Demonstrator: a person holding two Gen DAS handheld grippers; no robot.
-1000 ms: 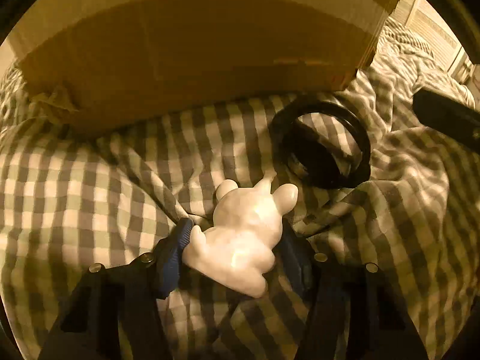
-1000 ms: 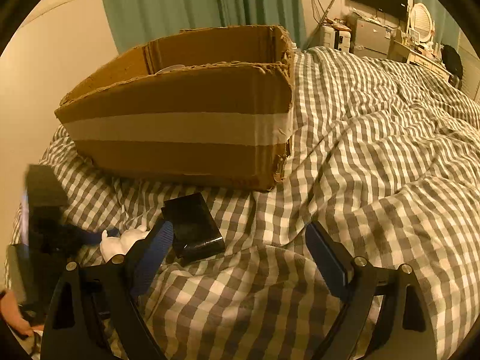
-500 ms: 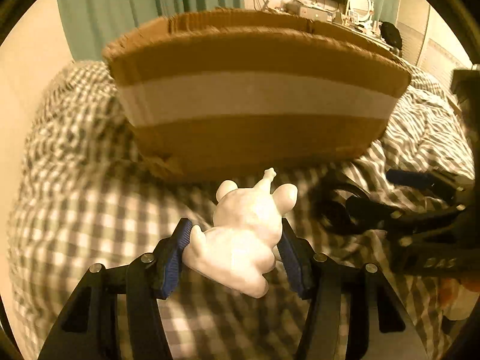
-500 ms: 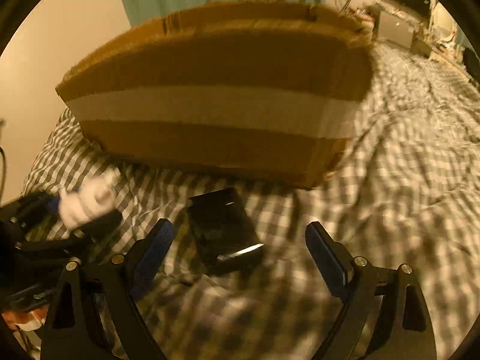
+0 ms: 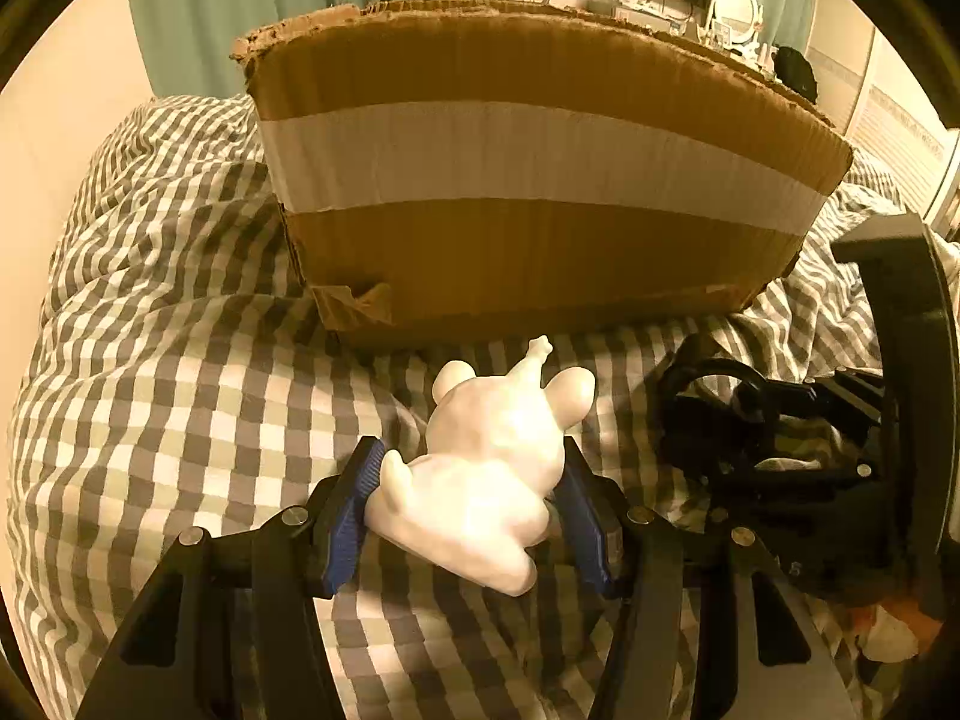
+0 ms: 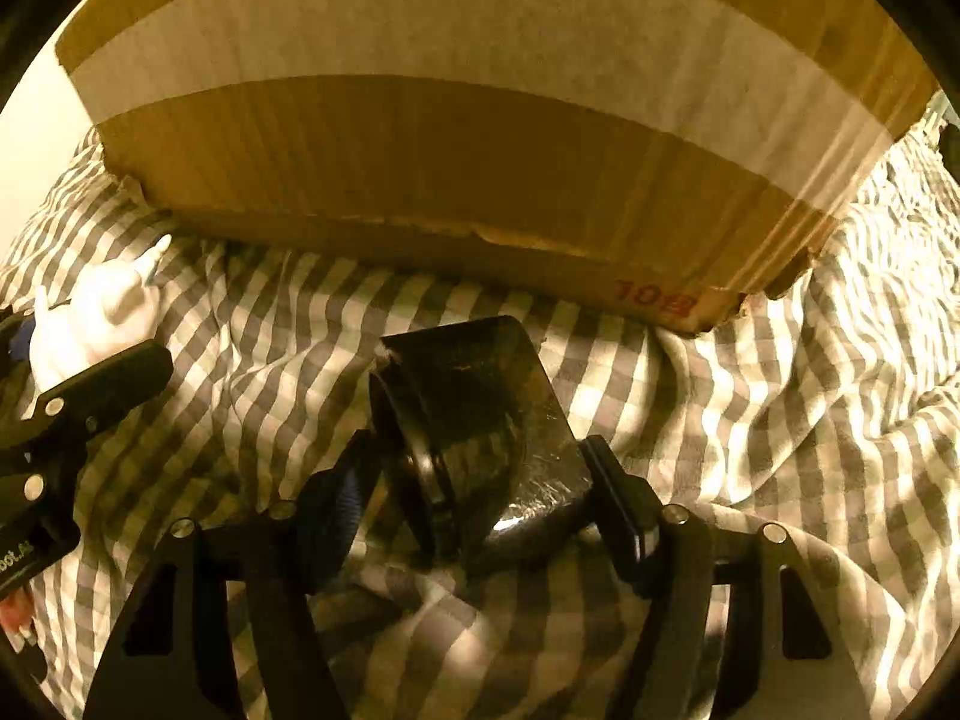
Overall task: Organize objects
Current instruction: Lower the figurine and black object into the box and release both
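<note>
A bed with a grey-and-white checked cover [image 5: 180,396] carries a taped brown cardboard box [image 5: 540,192]. The left hand-held gripper [image 5: 474,510] is clamped on a white ceramic animal figurine [image 5: 486,468] before the box. The right hand-held gripper [image 6: 480,498] brackets a black cylindrical object [image 6: 474,420] lying on the cover; contact cannot be confirmed.

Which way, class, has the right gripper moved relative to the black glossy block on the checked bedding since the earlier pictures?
Yes. The right gripper has moved forward toward the cardboard box; its fingers now flank the black glossy block, which earlier lay ahead of them.
</note>
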